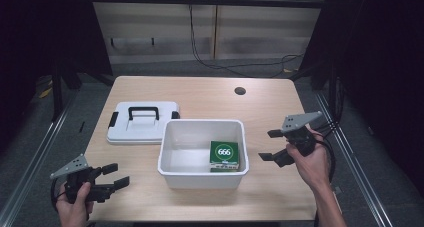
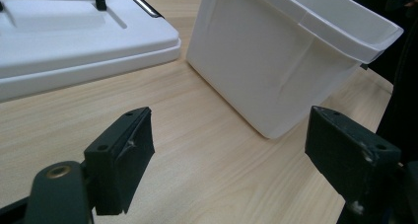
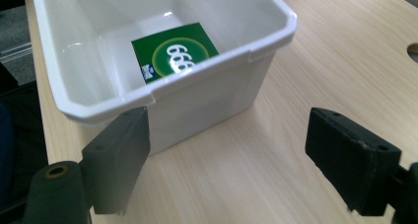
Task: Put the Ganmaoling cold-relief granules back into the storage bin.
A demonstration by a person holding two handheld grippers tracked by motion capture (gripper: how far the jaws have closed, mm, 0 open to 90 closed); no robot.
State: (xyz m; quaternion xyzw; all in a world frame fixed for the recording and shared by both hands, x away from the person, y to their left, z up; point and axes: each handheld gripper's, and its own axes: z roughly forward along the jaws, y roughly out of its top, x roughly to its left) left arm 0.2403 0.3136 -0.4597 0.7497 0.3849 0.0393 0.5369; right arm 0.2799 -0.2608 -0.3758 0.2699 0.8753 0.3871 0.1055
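White bin [image 1: 172, 164] at the middle of the surface [image 1: 210, 94], green box [image 1: 224, 155] inside it at right, lid [image 1: 142, 129] beside, left hand-held gripper [image 1: 116, 176] and right hand-held gripper [image 1: 270, 145] both open, empty, flanking the bin

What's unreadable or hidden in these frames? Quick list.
- Green box: in the right gripper view the bin rim cuts off the last digit and lower face; small print under the "666" in the high view is too small to read.
- Lid: cut off by the top and left edges in the left gripper view; its handle is mostly out of frame.
- Bin interior: hidden by its own wall in the left gripper view.
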